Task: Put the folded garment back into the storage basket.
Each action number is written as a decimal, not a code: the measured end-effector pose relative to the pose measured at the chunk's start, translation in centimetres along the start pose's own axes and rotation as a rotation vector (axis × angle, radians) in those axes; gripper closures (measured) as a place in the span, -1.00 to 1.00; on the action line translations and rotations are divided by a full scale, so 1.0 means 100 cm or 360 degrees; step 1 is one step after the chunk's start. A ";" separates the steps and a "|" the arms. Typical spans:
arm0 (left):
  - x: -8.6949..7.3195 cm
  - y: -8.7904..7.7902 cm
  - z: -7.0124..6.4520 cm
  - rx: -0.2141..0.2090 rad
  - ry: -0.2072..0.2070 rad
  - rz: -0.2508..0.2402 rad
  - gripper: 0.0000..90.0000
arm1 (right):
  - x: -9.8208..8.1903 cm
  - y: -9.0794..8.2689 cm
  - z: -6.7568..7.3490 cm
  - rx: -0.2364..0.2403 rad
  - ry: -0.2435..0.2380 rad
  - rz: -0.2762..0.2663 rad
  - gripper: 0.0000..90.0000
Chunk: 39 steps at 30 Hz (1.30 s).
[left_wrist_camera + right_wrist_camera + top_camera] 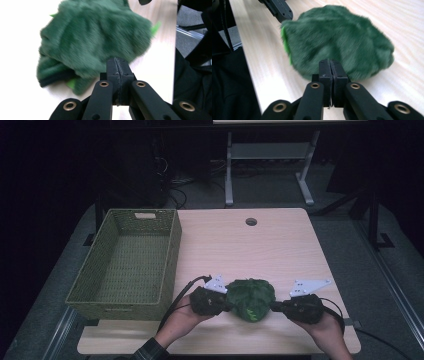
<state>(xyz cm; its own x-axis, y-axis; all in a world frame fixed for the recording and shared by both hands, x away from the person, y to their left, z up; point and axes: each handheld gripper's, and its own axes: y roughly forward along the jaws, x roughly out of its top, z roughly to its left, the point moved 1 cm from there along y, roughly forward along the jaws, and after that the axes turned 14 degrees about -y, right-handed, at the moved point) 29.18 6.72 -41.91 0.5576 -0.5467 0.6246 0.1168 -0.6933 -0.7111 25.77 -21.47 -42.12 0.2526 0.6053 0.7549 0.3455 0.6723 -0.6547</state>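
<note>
High view, green plush thing (pixel 251 298): it sits near the front edge of the surface (pixel 260 245), about midway along that edge, bunched into a rounded heap between my two tools.
High view, left hand-held gripper (pixel 227 304): I have it at the plush's left flank, tips right against the fur.
High view, right hand-held gripper (pixel 274 306): mirrored at the right flank, also touching.
High view, basket (pixel 131 262): the woven basket stands along the left edge of the surface, nothing in it, just beside my left hand.

Left gripper view, my jaws: pressed together with no gap, and their tips meet the edge of the green plush thing (pixel 95 42); a thin fold of fur seems pinched there, though blur keeps me from being sure how much.
Left gripper view, surface: pale wood under and beside the plush.

Right gripper view, my jaws: likewise closed flat against each other at the near rim of the green plush thing (pixel 339 37), apparently nipping pile.
Right gripper view, left hand-held gripper (pixel 284 15): its tip shows at the plush's far side.

Step in hand, my judgement: lifting the plush with both pinches, likely toward the basket.
Doing it well: raise both hands evenly, keep the pinches tight, avoid pulling apart, and clear the basket's rim before moving over.
</note>
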 end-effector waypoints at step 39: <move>-0.006 0.013 0.009 -0.0053 -0.0069 0.0132 0.92 | -0.011 0.014 -0.044 -0.0083 0.0117 0.0083 1.00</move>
<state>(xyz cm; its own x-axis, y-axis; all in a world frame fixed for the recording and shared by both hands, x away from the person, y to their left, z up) 29.75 6.59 -43.48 0.5995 -0.5826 0.5488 0.0417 -0.6620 -0.7484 29.93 -23.13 -43.69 0.3363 0.6048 0.7219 0.3764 0.6164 -0.6917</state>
